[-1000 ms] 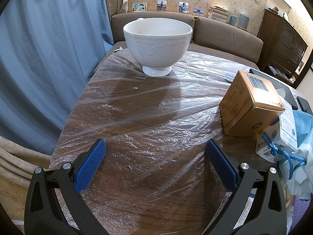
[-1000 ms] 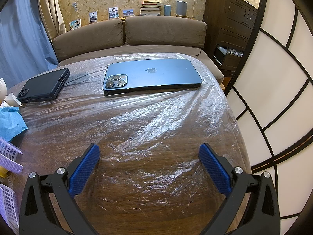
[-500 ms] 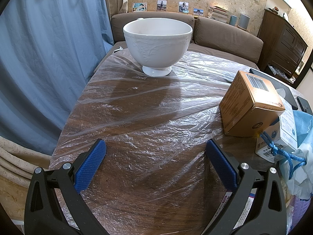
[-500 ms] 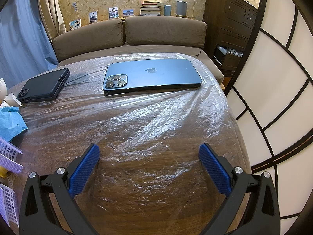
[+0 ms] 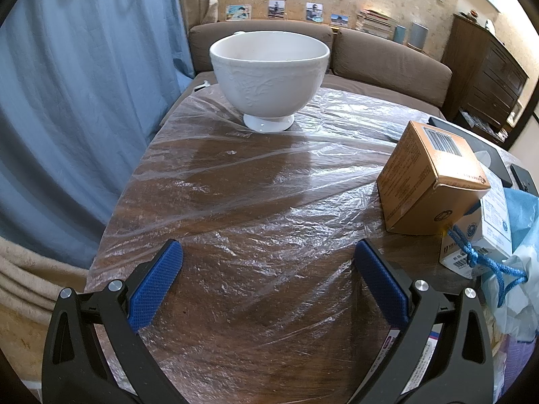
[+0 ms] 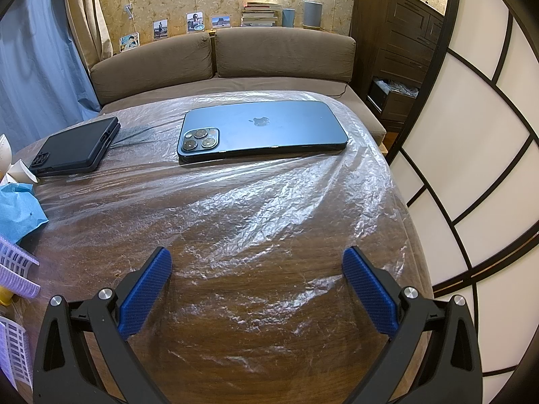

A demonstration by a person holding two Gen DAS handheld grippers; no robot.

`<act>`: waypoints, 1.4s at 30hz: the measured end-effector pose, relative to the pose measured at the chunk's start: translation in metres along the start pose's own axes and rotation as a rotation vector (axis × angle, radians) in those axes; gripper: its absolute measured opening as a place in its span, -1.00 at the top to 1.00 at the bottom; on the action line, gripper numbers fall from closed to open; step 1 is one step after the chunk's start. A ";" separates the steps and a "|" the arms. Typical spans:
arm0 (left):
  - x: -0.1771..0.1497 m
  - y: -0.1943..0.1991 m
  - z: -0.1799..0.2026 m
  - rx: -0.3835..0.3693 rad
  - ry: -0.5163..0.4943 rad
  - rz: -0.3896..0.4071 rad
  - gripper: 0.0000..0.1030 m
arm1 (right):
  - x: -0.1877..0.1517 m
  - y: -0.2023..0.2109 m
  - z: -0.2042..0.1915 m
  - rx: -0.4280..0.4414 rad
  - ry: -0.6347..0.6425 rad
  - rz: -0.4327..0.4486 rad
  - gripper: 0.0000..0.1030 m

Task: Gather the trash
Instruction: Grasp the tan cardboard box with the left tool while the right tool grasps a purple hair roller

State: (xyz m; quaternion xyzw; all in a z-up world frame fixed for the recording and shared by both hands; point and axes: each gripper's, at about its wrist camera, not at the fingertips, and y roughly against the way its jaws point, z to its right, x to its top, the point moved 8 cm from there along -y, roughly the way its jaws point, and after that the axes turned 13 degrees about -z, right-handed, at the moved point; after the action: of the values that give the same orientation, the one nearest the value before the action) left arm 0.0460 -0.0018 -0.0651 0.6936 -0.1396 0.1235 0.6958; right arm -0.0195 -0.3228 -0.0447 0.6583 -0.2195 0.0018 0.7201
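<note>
An orange cardboard box (image 5: 427, 181) lies on the plastic-covered wooden table (image 5: 256, 202), right of my left gripper (image 5: 269, 269), which is open and holds nothing. Beside the box sit a small white carton (image 5: 485, 232), a blue cord (image 5: 478, 256) and crumpled blue paper (image 5: 522, 208). In the right wrist view the same blue paper (image 6: 17, 208) shows at the left edge with a lavender slotted basket (image 6: 15, 266) below it. My right gripper (image 6: 257, 269) is open over bare table, holding nothing.
A white footed bowl (image 5: 269, 74) stands at the table's far side. A blue phone (image 6: 262, 131) and a black phone case (image 6: 77, 146) lie face down further back. A brown sofa (image 6: 269, 54) curves behind, a blue curtain (image 5: 67, 101) hangs left, a paper screen (image 6: 471, 155) stands right.
</note>
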 end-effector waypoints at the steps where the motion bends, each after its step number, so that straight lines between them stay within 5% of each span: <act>1: -0.002 0.002 -0.002 0.008 0.008 -0.005 -0.98 | -0.001 0.002 -0.001 0.009 -0.009 0.003 -0.92; 5: 0.005 0.034 -0.009 0.000 -0.007 0.089 -0.98 | -0.018 0.045 -0.025 0.081 0.015 0.091 -0.93; 9: 0.010 0.065 0.017 -0.092 -0.093 0.126 -0.98 | -0.045 0.085 -0.077 0.069 0.147 0.158 -0.92; 15: 0.030 0.072 0.064 -0.096 -0.213 0.144 -0.98 | -0.088 0.098 -0.162 0.177 0.259 0.135 -0.92; 20: 0.044 0.056 0.087 -0.126 -0.237 0.105 -0.98 | -0.106 0.089 -0.196 0.190 0.271 0.110 -0.92; 30: 0.045 0.031 0.085 -0.192 -0.190 0.034 -0.98 | -0.132 0.078 -0.200 0.198 0.218 0.051 -0.66; 42: 0.044 0.008 0.072 -0.093 -0.221 -0.002 -0.98 | -0.127 0.063 -0.200 0.127 0.222 0.033 -0.62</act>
State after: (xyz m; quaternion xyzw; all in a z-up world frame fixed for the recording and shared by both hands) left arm 0.0822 -0.0746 -0.0413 0.6701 -0.2204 0.0389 0.7077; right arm -0.0901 -0.0884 -0.0334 0.6945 -0.1484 0.1004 0.6968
